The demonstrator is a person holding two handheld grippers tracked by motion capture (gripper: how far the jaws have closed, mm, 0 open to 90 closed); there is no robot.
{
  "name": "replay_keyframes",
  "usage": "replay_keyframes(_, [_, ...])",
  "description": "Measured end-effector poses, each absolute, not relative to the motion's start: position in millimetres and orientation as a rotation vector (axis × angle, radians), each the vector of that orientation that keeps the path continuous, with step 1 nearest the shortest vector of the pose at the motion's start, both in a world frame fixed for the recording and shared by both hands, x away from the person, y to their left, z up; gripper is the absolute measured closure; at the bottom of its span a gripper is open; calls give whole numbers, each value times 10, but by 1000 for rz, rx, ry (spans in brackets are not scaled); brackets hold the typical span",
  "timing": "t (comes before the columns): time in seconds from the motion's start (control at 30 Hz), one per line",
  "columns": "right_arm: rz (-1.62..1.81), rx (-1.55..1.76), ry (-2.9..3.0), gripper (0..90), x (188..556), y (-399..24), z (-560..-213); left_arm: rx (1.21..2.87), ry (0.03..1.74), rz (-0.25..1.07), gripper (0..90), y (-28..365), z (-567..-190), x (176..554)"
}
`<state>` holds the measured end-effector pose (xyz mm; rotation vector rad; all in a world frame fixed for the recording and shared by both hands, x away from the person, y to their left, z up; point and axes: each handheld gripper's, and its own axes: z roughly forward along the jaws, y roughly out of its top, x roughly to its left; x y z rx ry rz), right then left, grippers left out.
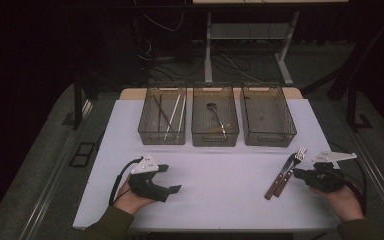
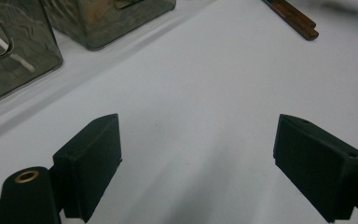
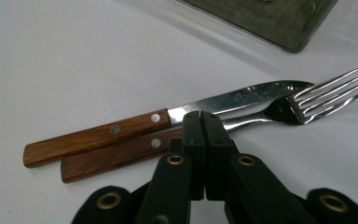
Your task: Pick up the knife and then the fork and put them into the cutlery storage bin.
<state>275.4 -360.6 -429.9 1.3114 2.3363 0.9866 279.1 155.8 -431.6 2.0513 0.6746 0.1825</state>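
While the right gripper [image 3: 202, 116] hovers with its jaws pressed together and nothing between them, a wooden-handled knife [image 3: 135, 123] and fork [image 3: 279, 109] lie side by side on the white table [image 1: 220, 170], touching its tips at twelve o'clock. The left gripper [image 2: 198, 154], jaws spread wide and empty, sits well apart toward nine o'clock.

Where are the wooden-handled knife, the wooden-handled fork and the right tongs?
wooden-handled steel knife [image 3: 98, 133], right gripper view, on its handle
wooden-handled steel fork [image 3: 328, 95], right gripper view, on its tines
right tongs [image 3: 200, 123], right gripper view, at the closed tips
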Motion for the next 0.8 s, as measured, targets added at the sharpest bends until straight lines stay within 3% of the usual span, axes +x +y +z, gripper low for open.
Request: replay_keyframes(0.8, [1042, 1113, 2606, 900, 2700, -3238, -4402, 2042, 680, 178, 138, 1565, -4310, 2793])
